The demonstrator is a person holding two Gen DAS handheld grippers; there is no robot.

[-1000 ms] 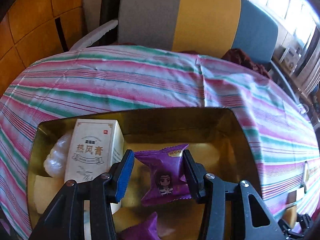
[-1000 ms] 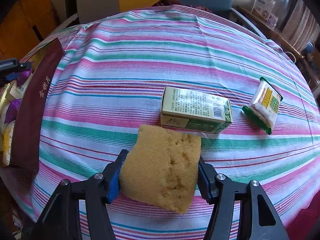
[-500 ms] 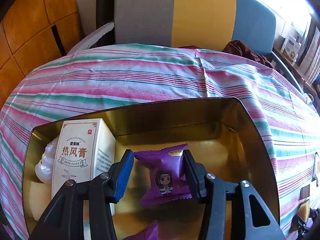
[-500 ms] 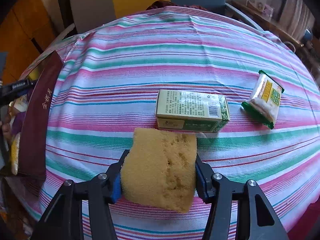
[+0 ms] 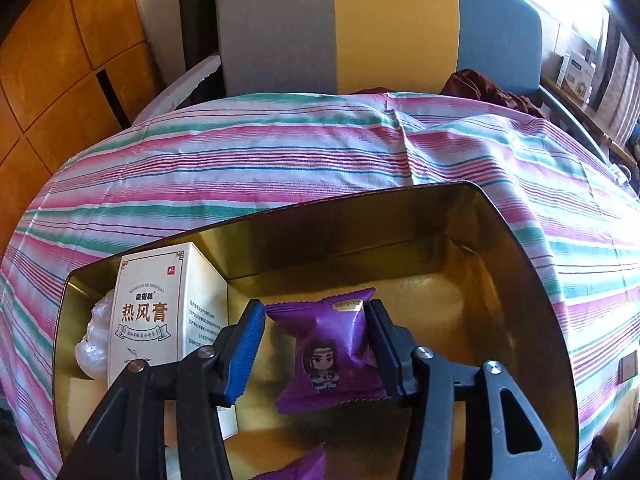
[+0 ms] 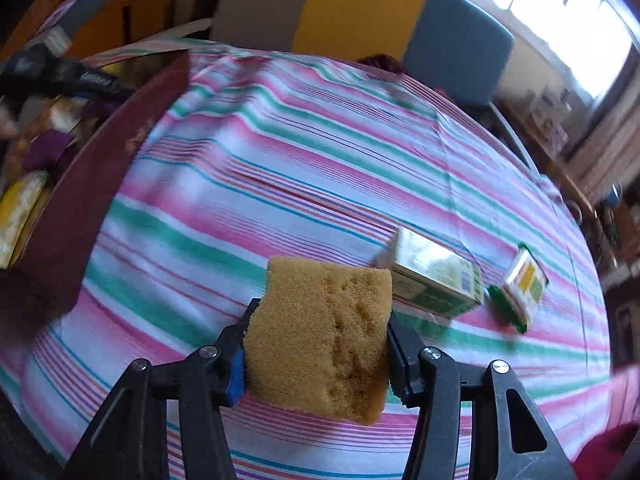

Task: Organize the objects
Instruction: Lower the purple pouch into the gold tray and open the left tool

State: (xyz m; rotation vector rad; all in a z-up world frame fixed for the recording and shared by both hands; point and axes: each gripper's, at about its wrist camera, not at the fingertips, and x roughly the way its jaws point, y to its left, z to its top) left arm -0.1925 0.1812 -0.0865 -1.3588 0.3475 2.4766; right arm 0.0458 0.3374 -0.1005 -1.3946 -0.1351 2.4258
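Note:
A purple snack packet [image 5: 332, 352] lies inside the gold-lined box [image 5: 520, 248], between the jaws of my left gripper [image 5: 316, 308]. Those jaws are opening: the right pad still touches the packet, and a gap shows at the blue left pad [image 5: 246, 344]. In the right wrist view a tan sponge [image 6: 324, 332] is squeezed between the closing jaws of my right gripper [image 6: 322, 314], held above the striped cloth. The box's dark red outer wall [image 6: 100, 184] stands to the left of the sponge.
In the box stand a white carton with Chinese print [image 5: 156, 312], a plastic-wrapped white lump [image 5: 94, 340] and a second purple packet [image 5: 296, 466]. A green carton [image 6: 436, 284] and a green-and-white packet [image 6: 522, 288] lie on the cloth. Chairs stand behind the table.
The left jaws have spread a little off the purple packet. The right gripper has tightened on the sponge, rolled, and swung left toward the box, leaving the green carton to its right.

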